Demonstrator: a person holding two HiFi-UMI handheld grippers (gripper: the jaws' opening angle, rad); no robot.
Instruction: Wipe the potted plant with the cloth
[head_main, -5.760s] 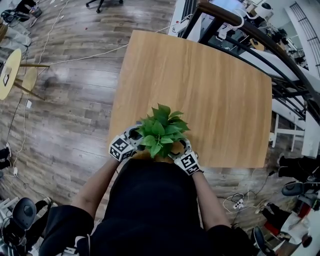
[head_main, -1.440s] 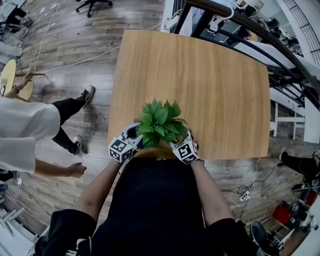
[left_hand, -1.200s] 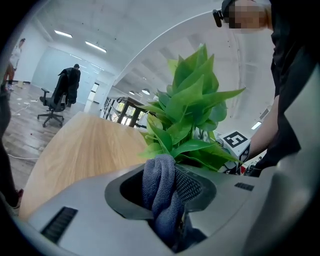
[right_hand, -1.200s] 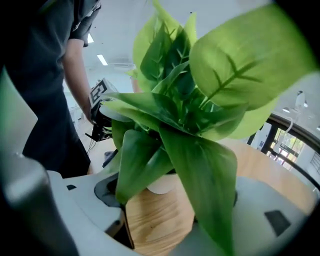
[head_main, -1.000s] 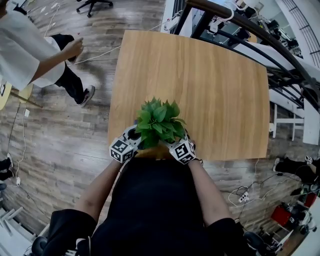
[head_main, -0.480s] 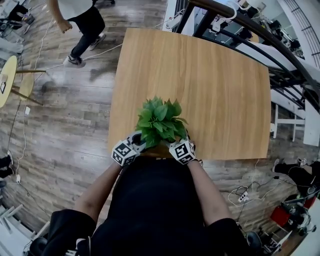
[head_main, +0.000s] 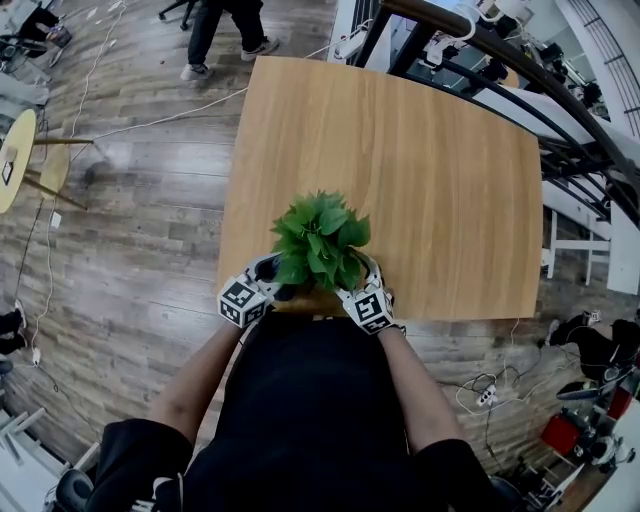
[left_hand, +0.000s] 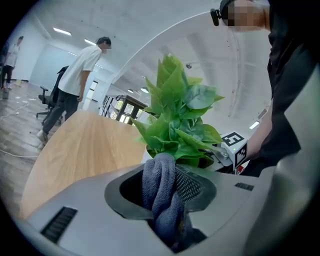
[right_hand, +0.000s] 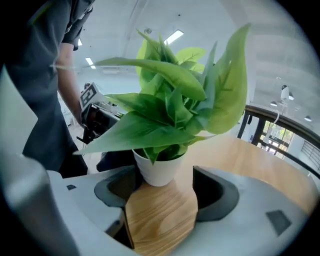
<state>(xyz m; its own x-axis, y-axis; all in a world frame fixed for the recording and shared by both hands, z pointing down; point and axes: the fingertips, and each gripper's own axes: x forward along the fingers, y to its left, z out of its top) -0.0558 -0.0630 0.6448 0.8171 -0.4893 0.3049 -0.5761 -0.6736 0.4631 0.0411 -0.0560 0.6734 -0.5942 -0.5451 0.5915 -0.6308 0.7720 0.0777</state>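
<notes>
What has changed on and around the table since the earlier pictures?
Only a passer-by moved: they walked over the floor from the left to the far left corner of the table. The plant stayed at the near edge between the left gripper, shut on the cloth, and the open right gripper.

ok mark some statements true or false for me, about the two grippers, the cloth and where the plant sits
1. The left gripper is shut on a grey cloth. True.
2. The right gripper is clamped on the pot. False: its jaws stand apart and hold nothing; the pot sits just ahead of them.
3. The plant grows in a white pot. True.
4. The plant stands at the far edge of the table. False: it stands at the near edge, close to the person holding the grippers.
</notes>
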